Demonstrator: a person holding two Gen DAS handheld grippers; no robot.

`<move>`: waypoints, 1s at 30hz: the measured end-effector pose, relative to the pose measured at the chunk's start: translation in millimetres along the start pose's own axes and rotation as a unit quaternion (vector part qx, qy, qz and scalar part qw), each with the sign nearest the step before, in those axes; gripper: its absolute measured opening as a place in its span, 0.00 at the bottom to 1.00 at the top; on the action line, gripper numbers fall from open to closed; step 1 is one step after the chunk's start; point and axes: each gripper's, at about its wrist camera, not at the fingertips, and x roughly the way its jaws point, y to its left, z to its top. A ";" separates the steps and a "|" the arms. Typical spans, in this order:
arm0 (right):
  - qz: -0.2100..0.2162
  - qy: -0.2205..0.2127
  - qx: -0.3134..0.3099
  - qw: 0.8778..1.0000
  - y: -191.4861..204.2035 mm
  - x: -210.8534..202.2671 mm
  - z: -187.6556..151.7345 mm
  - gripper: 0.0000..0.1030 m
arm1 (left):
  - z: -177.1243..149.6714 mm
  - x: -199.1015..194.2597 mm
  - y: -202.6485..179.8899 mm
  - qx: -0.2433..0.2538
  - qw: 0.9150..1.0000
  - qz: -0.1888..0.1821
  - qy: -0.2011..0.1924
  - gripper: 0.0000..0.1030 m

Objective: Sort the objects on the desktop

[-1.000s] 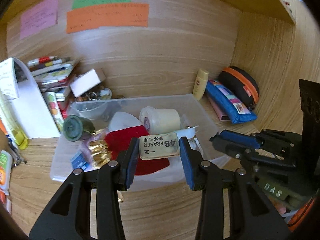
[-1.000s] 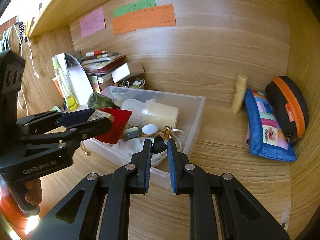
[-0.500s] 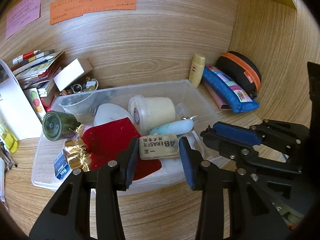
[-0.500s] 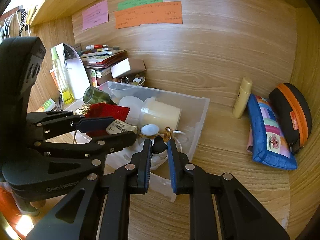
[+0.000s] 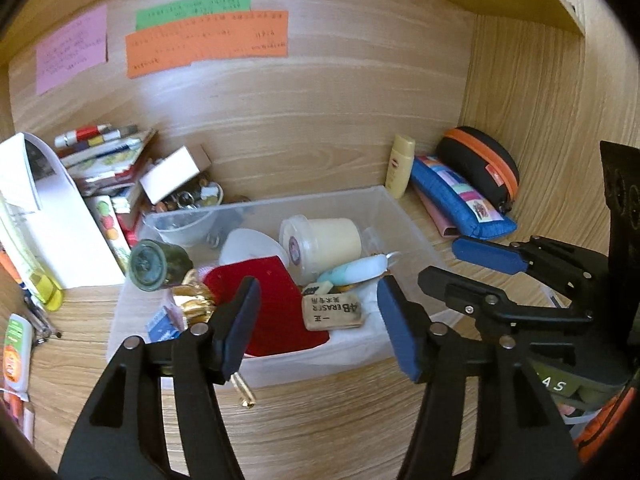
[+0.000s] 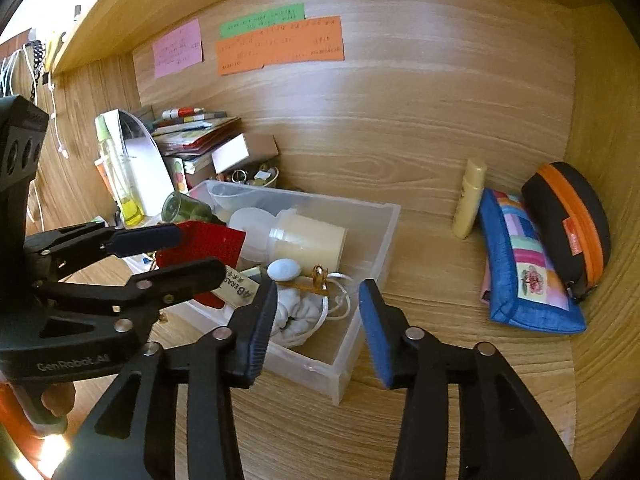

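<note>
A clear plastic bin (image 5: 404, 216) (image 6: 384, 240) holds a tan 4B eraser (image 5: 332, 312) (image 6: 240, 286), a red cloth (image 5: 276, 304) (image 6: 208, 240), a cream jar (image 5: 324, 240) (image 6: 304, 236), a green bottle (image 5: 158, 262) and white cloth (image 6: 296, 312). My left gripper (image 5: 318, 324) (image 6: 196, 254) is open and empty above the bin's front edge, the eraser lying between its jaws below. My right gripper (image 6: 318, 324) (image 5: 456, 260) is open and empty over the bin's right front corner.
A blue pouch (image 6: 524, 272), an orange-trimmed black case (image 6: 568, 212) and a yellow tube (image 6: 470, 196) lie at the right wall. Books, a white box (image 5: 172, 174) and a white folder (image 5: 52, 220) crowd the left. Sticky notes hang on the back panel.
Both grippers opened. The left let go of the 4B eraser, which now lies in the bin. The right released the small dark thing it held over the bin.
</note>
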 end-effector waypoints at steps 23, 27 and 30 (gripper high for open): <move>-0.020 -0.056 0.001 0.998 19.7 -70.1 -4.1 0.80 | -21.7 -78.0 18.8 -0.019 0.995 0.067 -0.073 0.93; -0.011 -0.054 0.004 0.998 25.0 -81.1 -6.4 0.82 | -30.1 -89.9 24.0 -0.025 0.993 0.088 -0.078 0.93; -0.009 -0.055 0.008 0.998 29.8 -89.8 -9.8 0.90 | -36.8 -102.0 25.2 -0.027 0.991 0.101 -0.089 0.93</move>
